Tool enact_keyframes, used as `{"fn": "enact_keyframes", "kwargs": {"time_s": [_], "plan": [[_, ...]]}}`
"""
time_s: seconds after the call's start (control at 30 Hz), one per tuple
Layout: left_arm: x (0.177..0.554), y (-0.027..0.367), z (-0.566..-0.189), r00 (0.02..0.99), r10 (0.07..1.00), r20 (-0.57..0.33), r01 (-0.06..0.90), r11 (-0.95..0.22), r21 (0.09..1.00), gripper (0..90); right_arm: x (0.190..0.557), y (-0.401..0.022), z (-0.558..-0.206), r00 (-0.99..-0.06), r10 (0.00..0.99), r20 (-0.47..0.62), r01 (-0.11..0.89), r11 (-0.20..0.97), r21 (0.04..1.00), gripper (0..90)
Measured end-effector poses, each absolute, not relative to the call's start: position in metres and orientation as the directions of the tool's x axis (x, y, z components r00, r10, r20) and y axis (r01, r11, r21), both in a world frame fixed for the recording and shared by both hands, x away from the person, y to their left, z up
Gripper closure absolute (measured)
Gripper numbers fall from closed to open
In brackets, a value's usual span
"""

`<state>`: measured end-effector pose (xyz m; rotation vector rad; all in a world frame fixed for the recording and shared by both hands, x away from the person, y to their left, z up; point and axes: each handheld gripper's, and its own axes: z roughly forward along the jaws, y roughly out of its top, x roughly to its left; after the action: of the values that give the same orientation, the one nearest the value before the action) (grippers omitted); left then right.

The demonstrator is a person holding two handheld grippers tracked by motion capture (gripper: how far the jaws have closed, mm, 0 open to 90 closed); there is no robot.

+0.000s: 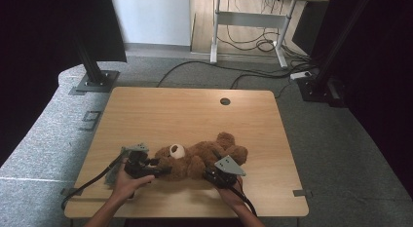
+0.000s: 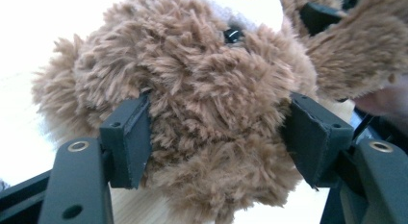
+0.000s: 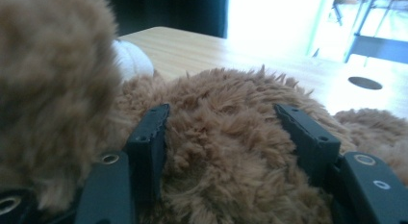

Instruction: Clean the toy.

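A brown teddy bear (image 1: 199, 161) lies on its back near the front of the wooden table (image 1: 195, 115), head to the left, white snout (image 1: 178, 150) up. My left gripper (image 1: 158, 168) reaches in from the left. Its jaws stand wide on either side of the bear's head (image 2: 211, 104), and the fur brushes the pads (image 2: 132, 137) without clear pressure. My right gripper (image 1: 207, 174) comes from the front right. Its pads (image 3: 149, 137) are sunk into the fur of the bear's body (image 3: 226, 152), one on each side.
A round cable hole (image 1: 224, 101) sits at the table's far middle. The back half of the table is bare wood. Black stand feet (image 1: 97, 81) and cables lie on the grey carpet beyond, with a desk frame (image 1: 248, 22) farther off.
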<state>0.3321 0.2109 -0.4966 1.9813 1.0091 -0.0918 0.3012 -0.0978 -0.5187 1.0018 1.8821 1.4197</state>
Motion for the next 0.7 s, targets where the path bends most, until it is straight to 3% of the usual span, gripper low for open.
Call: {"fn": "enact_keyframes", "kwargs": {"time_s": [0.37,0.57,0.7], "plan": [[0.332,0.203,-0.513,0.638,0.647,-0.419,0.715,-0.295,0.634,29.5,0.284,-0.128,-0.500,-0.607,0.788,0.100,0.296,0.107,0.949,41.6],[0.335,0.201,-0.511,0.637,0.656,-0.405,0.709,-0.294,0.641,29.8,0.275,-0.152,-0.480,-0.567,0.815,0.115,0.301,0.075,0.951,36.2],[0.336,0.201,-0.510,0.640,0.659,-0.395,0.703,-0.296,0.646,29.9,0.282,-0.168,-0.480,-0.540,0.825,0.170,0.400,0.073,0.914,30.6]]}}
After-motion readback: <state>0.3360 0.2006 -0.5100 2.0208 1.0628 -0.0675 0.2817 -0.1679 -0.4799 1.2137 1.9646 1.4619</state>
